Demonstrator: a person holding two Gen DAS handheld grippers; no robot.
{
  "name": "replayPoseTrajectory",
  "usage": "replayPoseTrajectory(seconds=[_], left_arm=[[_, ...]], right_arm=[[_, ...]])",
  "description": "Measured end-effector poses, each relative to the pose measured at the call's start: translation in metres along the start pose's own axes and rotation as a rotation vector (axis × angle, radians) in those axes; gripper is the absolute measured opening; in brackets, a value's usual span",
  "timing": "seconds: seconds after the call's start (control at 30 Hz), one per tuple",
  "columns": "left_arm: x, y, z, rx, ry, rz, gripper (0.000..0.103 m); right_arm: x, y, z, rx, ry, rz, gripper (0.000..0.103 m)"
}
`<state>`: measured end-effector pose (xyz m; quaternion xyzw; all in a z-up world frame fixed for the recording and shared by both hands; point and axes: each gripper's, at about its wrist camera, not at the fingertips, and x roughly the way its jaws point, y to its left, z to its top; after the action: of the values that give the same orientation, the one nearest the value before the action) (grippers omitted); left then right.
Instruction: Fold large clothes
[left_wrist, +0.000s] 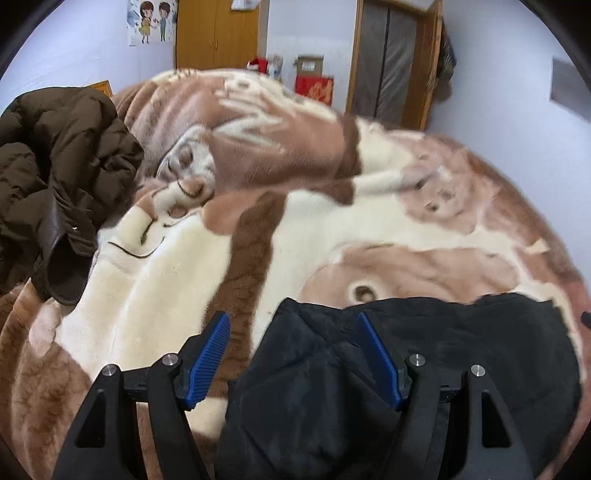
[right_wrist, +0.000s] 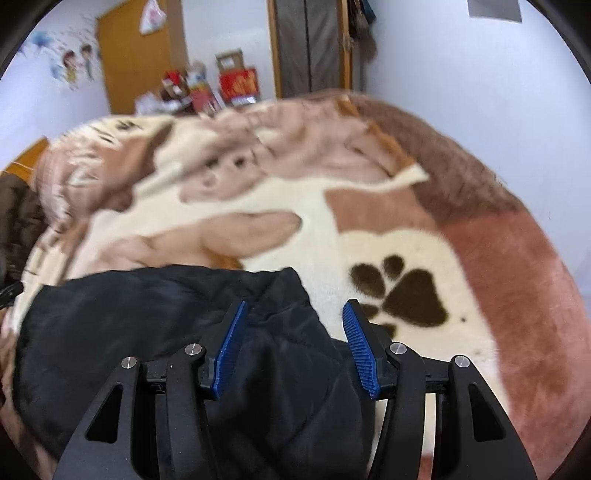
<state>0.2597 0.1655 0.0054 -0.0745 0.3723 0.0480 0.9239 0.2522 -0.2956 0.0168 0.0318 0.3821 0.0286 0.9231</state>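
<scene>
The black coat (left_wrist: 424, 369) lies on the blanket (left_wrist: 166, 288), bunched, with its long axis running across both views, from the left gripper (left_wrist: 293, 354) over to the right gripper (right_wrist: 293, 345). In the left wrist view its left end sits between the fingers and the rest spreads off to the right of them. In the right wrist view its right end sits between the fingers and the rest spreads off to the left.

The left gripper's fingers (left_wrist: 208, 358) stand wide apart; the coat's edge lies in the gap, against or just beside the right pad, and well clear of the left one. Nothing is pinched. The right gripper's fingers (right_wrist: 360, 354) are also spread, with the coat's corner between them and near the left pad, not squeezed.

A brown jacket (left_wrist: 55, 166) lies crumpled far ahead and left of the left fingers. Ahead of both grippers, past the blanket, stand red boxes (right_wrist: 238, 83); their print is too blurred to read.
</scene>
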Motion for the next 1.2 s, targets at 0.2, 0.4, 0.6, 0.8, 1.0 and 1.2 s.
replayPoseTrajectory(seconds=[0.2, 0.4, 0.6, 0.8, 1.0, 1.2], left_arm=[[0.011, -0.001, -0.055, 0.030, 0.102, -0.003, 0.073], [0.021, -0.003, -0.062, 0.012, 0.114, -0.011, 0.075], [-0.020, -0.013, -0.063, 0.017, 0.101, -0.006, 0.073], [-0.051, -0.056, -0.077, 0.074, 0.078, -0.101, 0.073], [-0.019, -0.079, -0.095, 0.097, 0.151, -0.095, 0.075], [-0.021, -0.078, -0.096, 0.104, 0.151, -0.103, 0.075]], right_arm=[[0.033, -0.002, -0.046, 0.002, 0.176, 0.020, 0.054], [0.047, 0.000, -0.048, -0.025, 0.201, -0.024, 0.054], [-0.006, 0.012, -0.045, -0.028, 0.131, 0.008, 0.054], [-0.018, 0.051, -0.066, -0.088, 0.134, 0.083, 0.054], [0.017, 0.060, -0.080, -0.126, 0.203, 0.046, 0.054], [0.013, 0.061, -0.081, -0.132, 0.187, 0.045, 0.054]])
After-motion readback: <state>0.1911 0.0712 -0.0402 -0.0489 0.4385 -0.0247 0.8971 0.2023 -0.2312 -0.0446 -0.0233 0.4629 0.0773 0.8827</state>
